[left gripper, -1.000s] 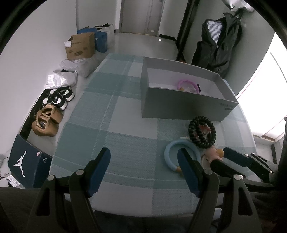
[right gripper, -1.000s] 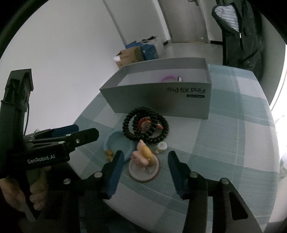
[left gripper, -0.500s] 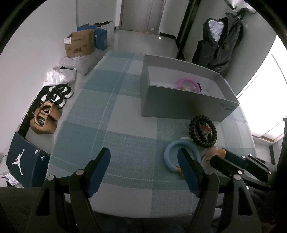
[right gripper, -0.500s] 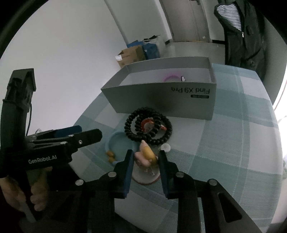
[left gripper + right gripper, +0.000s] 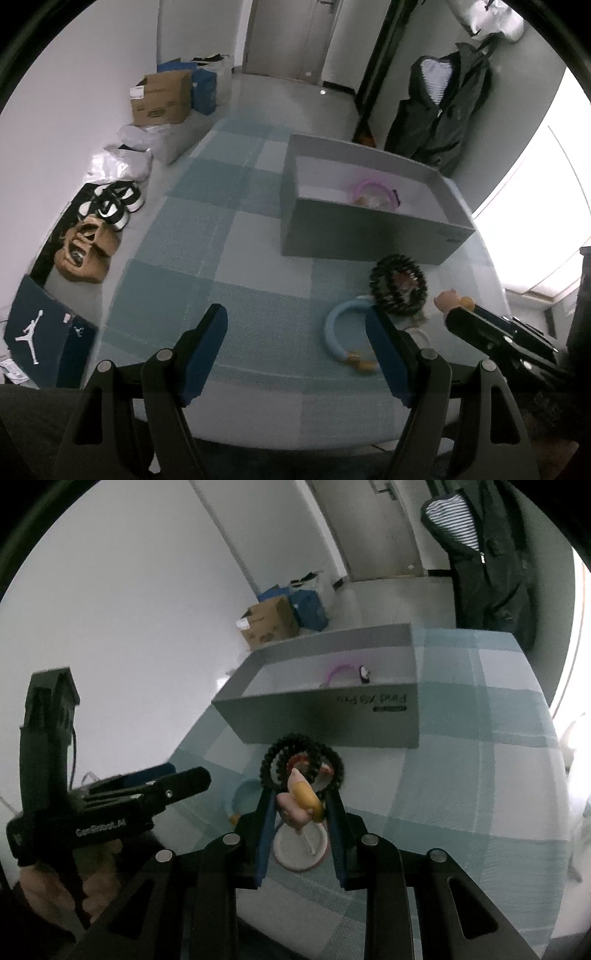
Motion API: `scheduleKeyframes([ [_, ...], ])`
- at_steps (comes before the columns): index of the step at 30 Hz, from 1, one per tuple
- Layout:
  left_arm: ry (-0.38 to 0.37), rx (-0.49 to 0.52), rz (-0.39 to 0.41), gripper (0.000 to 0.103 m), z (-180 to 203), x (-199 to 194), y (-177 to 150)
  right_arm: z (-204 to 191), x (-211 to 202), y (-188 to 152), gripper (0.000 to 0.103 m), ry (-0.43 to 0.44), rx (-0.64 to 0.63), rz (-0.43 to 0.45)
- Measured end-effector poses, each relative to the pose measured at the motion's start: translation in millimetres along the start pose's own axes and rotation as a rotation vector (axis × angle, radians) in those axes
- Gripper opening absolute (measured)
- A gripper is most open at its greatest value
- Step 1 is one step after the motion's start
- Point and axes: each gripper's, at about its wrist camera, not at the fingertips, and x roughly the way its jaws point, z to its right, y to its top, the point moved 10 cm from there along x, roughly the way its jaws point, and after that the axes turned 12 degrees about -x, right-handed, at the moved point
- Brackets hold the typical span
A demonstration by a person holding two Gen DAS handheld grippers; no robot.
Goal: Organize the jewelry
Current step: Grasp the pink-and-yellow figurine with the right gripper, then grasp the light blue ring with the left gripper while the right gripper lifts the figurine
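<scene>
My right gripper (image 5: 300, 801) is shut on a pink and yellow figurine (image 5: 301, 805) and holds it lifted above its round white base (image 5: 301, 845) on the table. The figurine also shows in the left wrist view (image 5: 452, 301). A black bead bracelet (image 5: 398, 290) and a light blue bracelet (image 5: 345, 330) lie near the table's front right. A grey open box (image 5: 364, 236) stands behind them with a pink bracelet (image 5: 373, 192) inside. My left gripper (image 5: 295, 332) is open and empty, above the table's front edge.
The table has a blue-green checked cloth (image 5: 207, 266). Shoes (image 5: 88, 251), cardboard boxes (image 5: 162, 99) and bags lie on the floor at the left. A dark jacket (image 5: 443, 110) hangs at the back right.
My right gripper closed on the figurine and lifted it off the table. My left gripper stayed open and drew back a little.
</scene>
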Motion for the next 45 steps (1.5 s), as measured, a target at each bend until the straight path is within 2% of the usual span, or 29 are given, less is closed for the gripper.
scheduleKeyframes([
  [6, -0.017, 0.027, -0.053, 0.073, 15.3, 9.2, -9.4, 10.3, -17.0, 10.7, 0.026, 0.007, 0.05, 0.058],
  [12, 0.011, 0.115, -0.089, 0.073, 29.8, 19.1, -19.7, 23.6, -29.1, 13.7, 0.026, 0.01, 0.106, 0.089],
  [17, 0.079, 0.159, -0.124, 0.073, 26.0, 31.1, -27.2, 26.0, -36.4, 16.2, 0.026, 0.013, 0.11, 0.104],
  [26, 0.129, 0.234, -0.114, 0.074, 25.2, 33.3, -31.2, 28.7, -37.8, 16.3, 0.026, 0.03, 0.128, 0.116],
  [32, 0.109, 0.247, -0.129, 0.072, 23.7, 33.5, -30.3, 26.5, -38.3, 16.8, 0.026, 0.033, 0.121, 0.115],
  [34, 0.097, 0.26, -0.126, 0.056, 27.4, 32.6, -29.2, 26.5, -37.9, 16.8, 0.026, 0.033, 0.121, 0.113],
  [40, 0.066, 0.242, -0.141, 0.055, 29.5, 31.3, -27.6, 27.6, -37.5, 16.2, 0.026, 0.03, 0.123, 0.109],
  [45, 0.049, 0.221, -0.113, 0.055, 29.0, 20.3, -21.1, 28.4, -36.5, 16.0, 0.026, 0.026, 0.125, 0.108],
])
